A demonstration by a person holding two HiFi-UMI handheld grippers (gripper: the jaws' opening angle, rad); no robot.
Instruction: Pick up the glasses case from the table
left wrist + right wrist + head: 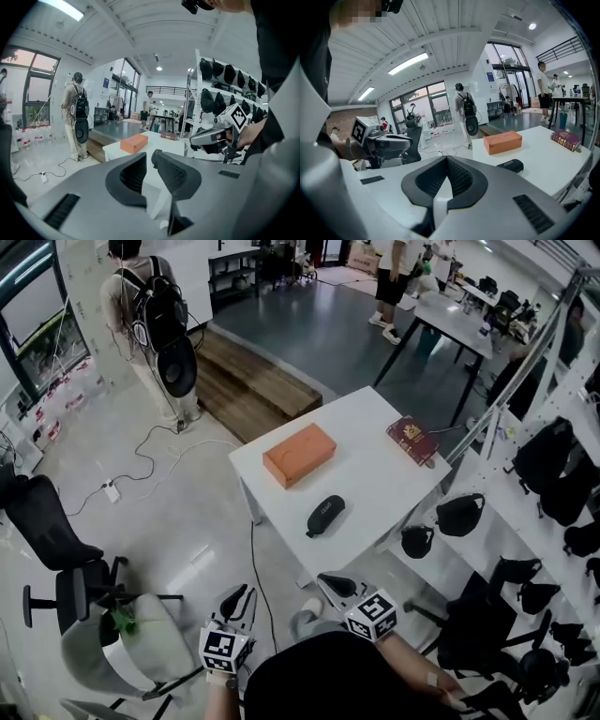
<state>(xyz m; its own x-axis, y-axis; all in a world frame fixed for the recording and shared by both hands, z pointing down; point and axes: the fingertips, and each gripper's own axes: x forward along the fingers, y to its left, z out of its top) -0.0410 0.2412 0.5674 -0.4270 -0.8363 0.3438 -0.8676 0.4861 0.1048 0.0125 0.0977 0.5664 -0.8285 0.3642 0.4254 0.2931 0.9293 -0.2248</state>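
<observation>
Head view shows the black glasses case (325, 516) lying on the white counter (375, 493), near its front edge, in front of the orange box (299, 455) and well apart from both grippers. The left gripper (239, 598) has its jaws a slit apart with nothing between them. The right gripper (336, 584) has its jaws together, empty. The step in hand looks like the approach: the taking gripper should open wide, come in low across the case's narrow width, and close around its middle.
</observation>
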